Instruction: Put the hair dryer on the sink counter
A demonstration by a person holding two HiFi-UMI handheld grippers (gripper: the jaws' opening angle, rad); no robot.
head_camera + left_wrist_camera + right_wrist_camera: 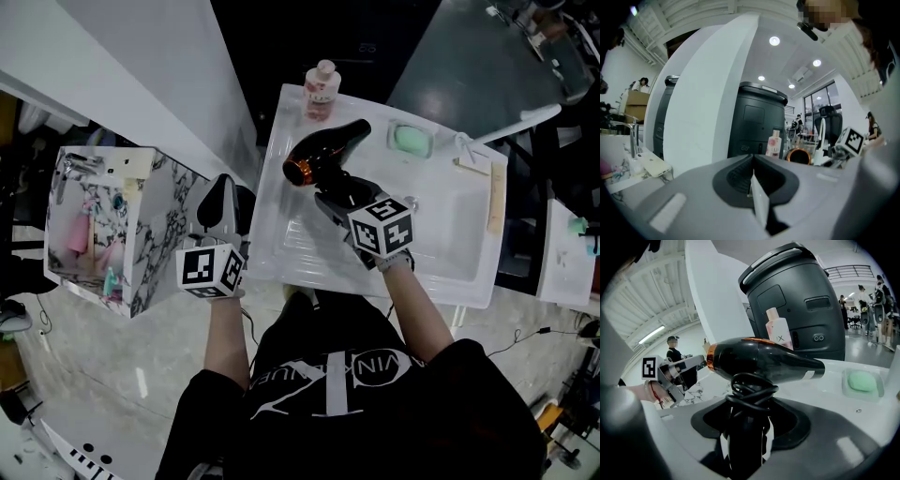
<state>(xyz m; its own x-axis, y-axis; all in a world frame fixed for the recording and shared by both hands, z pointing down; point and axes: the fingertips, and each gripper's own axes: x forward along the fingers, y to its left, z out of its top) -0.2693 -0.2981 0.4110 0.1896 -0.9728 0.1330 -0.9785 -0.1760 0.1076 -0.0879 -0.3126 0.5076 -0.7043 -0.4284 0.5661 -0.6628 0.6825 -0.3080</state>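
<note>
Two tongs: right tongs clamped on the hair dryer over the sink, left tongs together, empty. Mid-carry; next, lower onto the desk, back edge.

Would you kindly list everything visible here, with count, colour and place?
hair dryer: one, black with an orange ring, held above the sink basin
cord: one, black, wound round the hair dryer's handle
sink counter: one, white, in front of the person
bottle: one, pink, upright at the counter's back edge
soap: one, green, in a dish at the counter's back
marbled box: one, white and grey, pink items inside, left of the counter
left gripper: one, black with a white marker cube, jaws together and empty, beside the counter's left edge
right gripper: one, black with a white marker cube, shut on the hair dryer's handle
</note>
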